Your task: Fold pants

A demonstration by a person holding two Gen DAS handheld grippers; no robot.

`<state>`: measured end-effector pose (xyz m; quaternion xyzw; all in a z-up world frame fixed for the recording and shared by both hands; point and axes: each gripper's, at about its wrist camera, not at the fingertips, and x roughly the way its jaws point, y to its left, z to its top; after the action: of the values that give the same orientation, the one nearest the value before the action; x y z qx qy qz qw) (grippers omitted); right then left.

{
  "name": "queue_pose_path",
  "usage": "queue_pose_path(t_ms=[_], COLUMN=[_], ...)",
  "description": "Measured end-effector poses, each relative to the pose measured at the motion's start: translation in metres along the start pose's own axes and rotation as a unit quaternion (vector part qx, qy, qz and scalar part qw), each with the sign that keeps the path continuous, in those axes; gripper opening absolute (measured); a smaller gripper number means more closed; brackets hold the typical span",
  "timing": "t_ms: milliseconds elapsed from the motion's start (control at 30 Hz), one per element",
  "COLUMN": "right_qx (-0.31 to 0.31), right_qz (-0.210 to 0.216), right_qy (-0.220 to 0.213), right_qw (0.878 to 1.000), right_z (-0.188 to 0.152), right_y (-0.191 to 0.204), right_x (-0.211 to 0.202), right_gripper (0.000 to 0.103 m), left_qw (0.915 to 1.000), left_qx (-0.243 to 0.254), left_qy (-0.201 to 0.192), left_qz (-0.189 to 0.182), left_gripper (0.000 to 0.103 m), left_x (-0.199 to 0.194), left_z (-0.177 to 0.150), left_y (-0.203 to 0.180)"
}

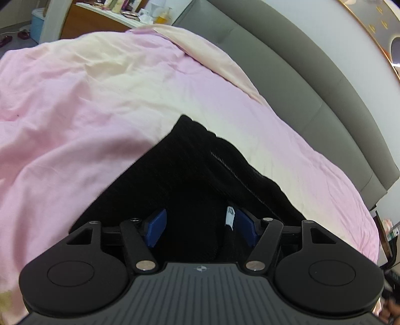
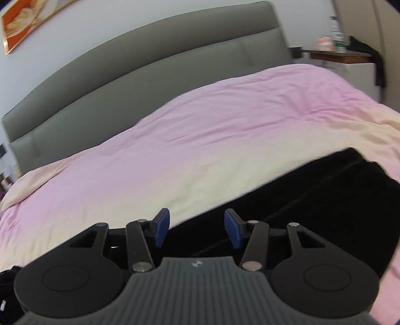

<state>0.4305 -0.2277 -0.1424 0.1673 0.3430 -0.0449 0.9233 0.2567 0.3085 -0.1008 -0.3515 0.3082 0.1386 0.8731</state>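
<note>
Black pants point(image 1: 195, 170) lie on a pink and cream bedspread point(image 1: 75, 100), with a zipper line running down them and a small white label near the right pad. My left gripper point(image 1: 197, 226) is open just above the pants, its blue pads point(image 1: 156, 226) apart over the dark cloth. In the right wrist view the pants point(image 2: 325, 200) stretch off to the right. My right gripper point(image 2: 197, 228) is open at the pants' near edge, with one blue pad over the bedspread point(image 2: 200, 125) and the other over the black cloth.
A grey padded headboard point(image 2: 125, 75) runs along the far side of the bed. A bedside table with small items point(image 2: 337, 50) stands at the far right. A desk with clutter point(image 1: 130, 12) and a blue bin point(image 1: 37, 22) stand beyond the bed.
</note>
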Motion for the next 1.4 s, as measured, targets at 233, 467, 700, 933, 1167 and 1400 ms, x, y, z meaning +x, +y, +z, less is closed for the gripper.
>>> queue_pose_path(t_ms=[233, 467, 700, 933, 1167, 1400], right_qx=[0.216, 0.279, 0.287, 0.275, 0.284, 0.268], right_qz=[-0.113, -0.111, -0.112, -0.090, -0.031, -0.168], right_qy=[-0.042, -0.052, -0.046, 0.006, -0.135, -0.006], right_qw=[0.969, 0.953, 0.950, 0.957, 0.949, 0.949], right_z=[-0.006, -0.004, 0.004, 0.007, 0.039, 0.009], right_y=[-0.176, -0.212, -0.217, -0.232, -0.249, -0.264], right_x=[-0.036, -0.009, 0.030, 0.058, -0.010, 0.019], right_gripper=[0.048, 0.048, 0.048, 0.003, 0.000, 0.002], left_qw=[0.9998, 0.9957, 0.9943, 0.9902, 0.9914, 0.9920], left_qx=[-0.007, -0.003, 0.016, 0.055, 0.047, 0.042], left_qy=[-0.011, -0.076, -0.063, -0.074, -0.086, -0.085], left_qz=[0.015, 0.053, 0.085, 0.105, 0.087, 0.083], left_gripper=[0.075, 0.078, 0.081, 0.084, 0.082, 0.082], left_x=[-0.003, -0.018, 0.003, 0.010, 0.004, 0.001], left_z=[-0.004, 0.000, -0.004, -0.011, -0.009, -0.006], left_y=[0.000, 0.000, 0.001, -0.006, -0.007, -0.007])
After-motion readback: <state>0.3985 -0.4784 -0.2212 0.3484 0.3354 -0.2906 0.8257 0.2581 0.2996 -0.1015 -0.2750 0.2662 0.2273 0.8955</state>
